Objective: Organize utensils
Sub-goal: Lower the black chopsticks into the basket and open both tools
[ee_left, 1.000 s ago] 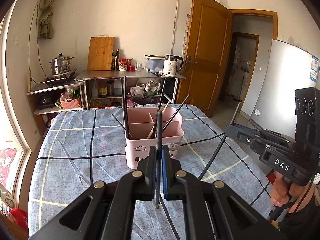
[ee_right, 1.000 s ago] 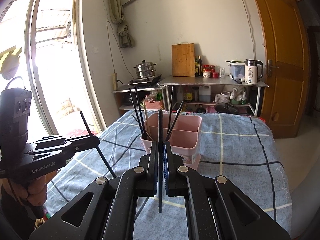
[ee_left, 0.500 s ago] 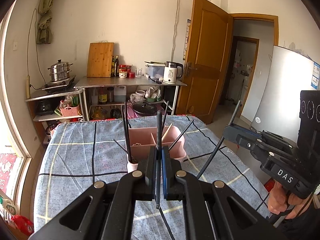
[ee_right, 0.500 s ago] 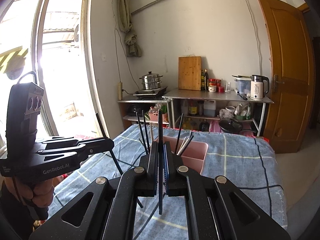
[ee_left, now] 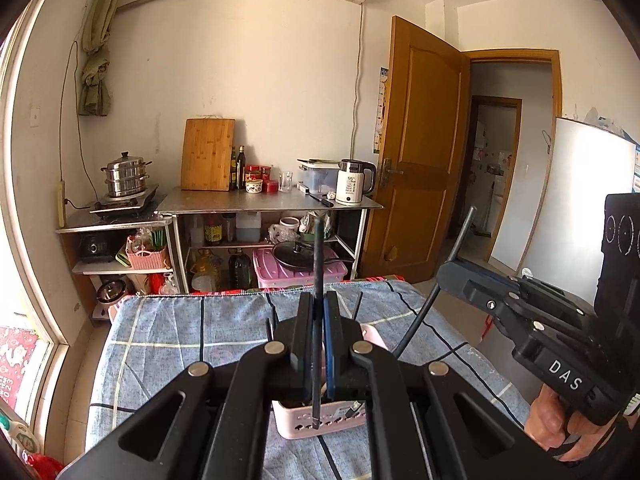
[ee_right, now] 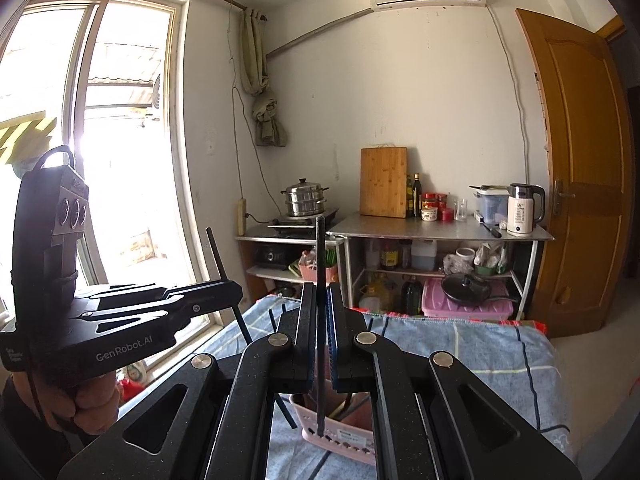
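Observation:
A pink utensil caddy (ee_left: 320, 426) stands on the blue checked cloth, mostly hidden under my fingers; it also shows in the right wrist view (ee_right: 340, 436). My left gripper (ee_left: 318, 312) is shut on a black chopstick (ee_left: 317, 256) held upright above the caddy. My right gripper (ee_right: 321, 304) is shut on another black chopstick (ee_right: 320, 256), upright over the caddy. The right gripper also appears at the right of the left wrist view (ee_left: 460, 272), and the left gripper at the left of the right wrist view (ee_right: 224, 292). Dark chopsticks stand inside the caddy.
The table (ee_left: 168, 340) with the blue checked cloth runs toward a metal shelf unit (ee_left: 264, 204) with a kettle, jars, cutting board and steamer pot. A window is on the left, a wooden door (ee_left: 420, 152) on the right.
Both grippers have risen and moved over the caddy, chopsticks still held. The caddy has dropped from mid-frame to below the fingers in both views.

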